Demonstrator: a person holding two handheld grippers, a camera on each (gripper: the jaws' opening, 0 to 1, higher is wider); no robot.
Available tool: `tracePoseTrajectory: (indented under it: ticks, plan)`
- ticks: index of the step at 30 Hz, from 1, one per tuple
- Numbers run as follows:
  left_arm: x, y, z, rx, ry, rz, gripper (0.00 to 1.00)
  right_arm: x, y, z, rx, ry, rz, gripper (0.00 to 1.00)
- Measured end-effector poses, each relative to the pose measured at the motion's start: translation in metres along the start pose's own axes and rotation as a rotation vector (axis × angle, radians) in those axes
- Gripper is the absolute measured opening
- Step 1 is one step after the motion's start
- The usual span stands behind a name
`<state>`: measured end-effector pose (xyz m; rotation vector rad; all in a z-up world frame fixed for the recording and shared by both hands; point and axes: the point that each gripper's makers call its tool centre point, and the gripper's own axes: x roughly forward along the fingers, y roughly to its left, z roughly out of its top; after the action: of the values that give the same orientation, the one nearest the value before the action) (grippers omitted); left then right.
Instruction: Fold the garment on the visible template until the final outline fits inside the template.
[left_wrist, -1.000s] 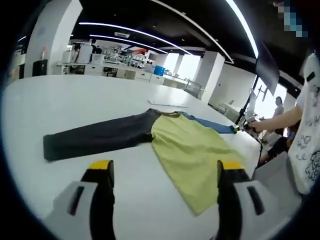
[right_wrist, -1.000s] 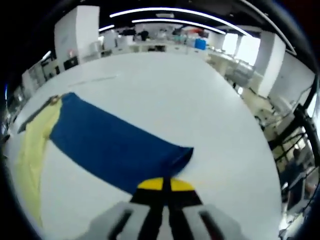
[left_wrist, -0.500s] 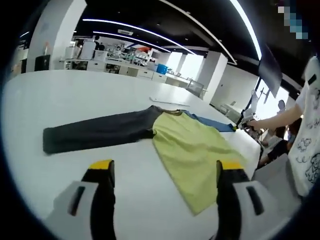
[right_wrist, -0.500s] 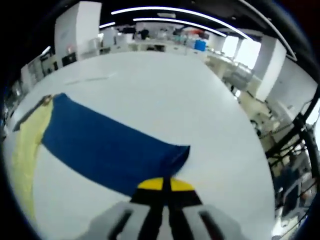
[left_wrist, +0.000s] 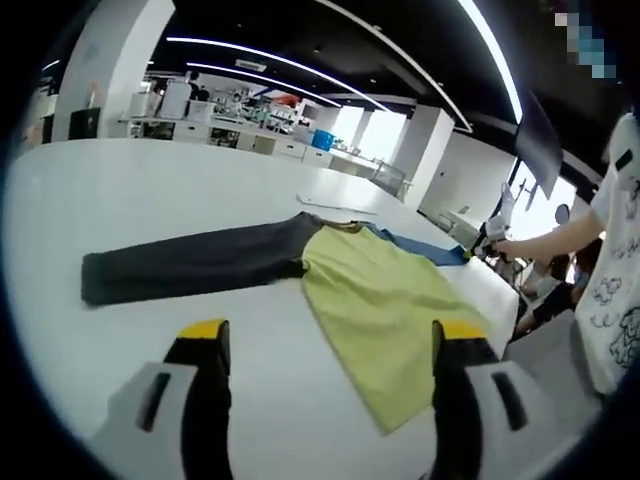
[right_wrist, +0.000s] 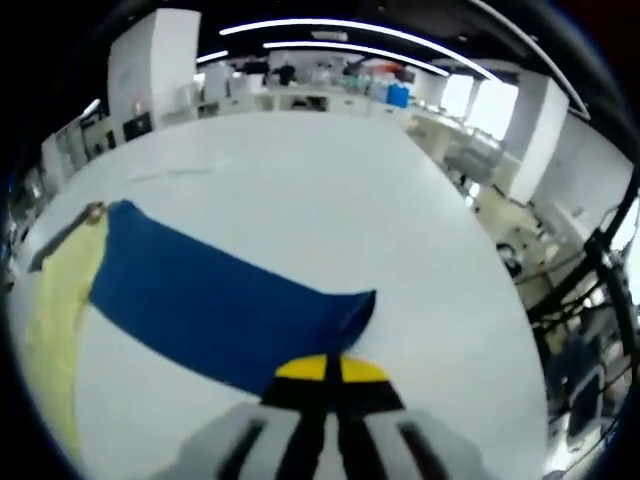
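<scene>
Shirt (left_wrist: 390, 315) lies flat on the white table (left_wrist: 150, 190). Right gripper (right_wrist: 328, 367) pinches its blue sleeve (right_wrist: 215, 305) cuff, arm outstretched. Left gripper (left_wrist: 325, 345) hovers near, jaws spread.

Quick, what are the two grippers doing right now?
Left gripper: open, holding nothing.
Right gripper: shut on the blue sleeve.

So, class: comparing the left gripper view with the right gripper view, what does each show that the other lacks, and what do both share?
Left gripper view alone: the long dark grey sleeve spread flat, and a person's outstretched hand; the left gripper hovers open. Right gripper view alone: the right gripper, shut on the blue sleeve's cuff. Both share: the white table, the yellow-green shirt body and the blue sleeve.
</scene>
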<state>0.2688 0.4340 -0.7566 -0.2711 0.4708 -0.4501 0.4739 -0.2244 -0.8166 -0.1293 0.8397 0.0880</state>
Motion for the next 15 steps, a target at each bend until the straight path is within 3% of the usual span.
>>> tracePoseTrajectory:
  ticks: [5,7,15]
  plan:
    - [0.004,-0.004,-0.002,0.019,0.005,-0.018,0.80,-0.013,0.020,0.019,0.049,-0.041,0.073,0.00]
    - [0.005,-0.005,-0.002,0.022,0.006,-0.026,0.80,-0.018,0.036,0.033,0.091,-0.073,0.143,0.00]
    - [0.008,-0.008,0.001,0.035,-0.014,-0.061,0.79,-0.042,0.098,0.072,0.084,-0.142,0.269,0.00]
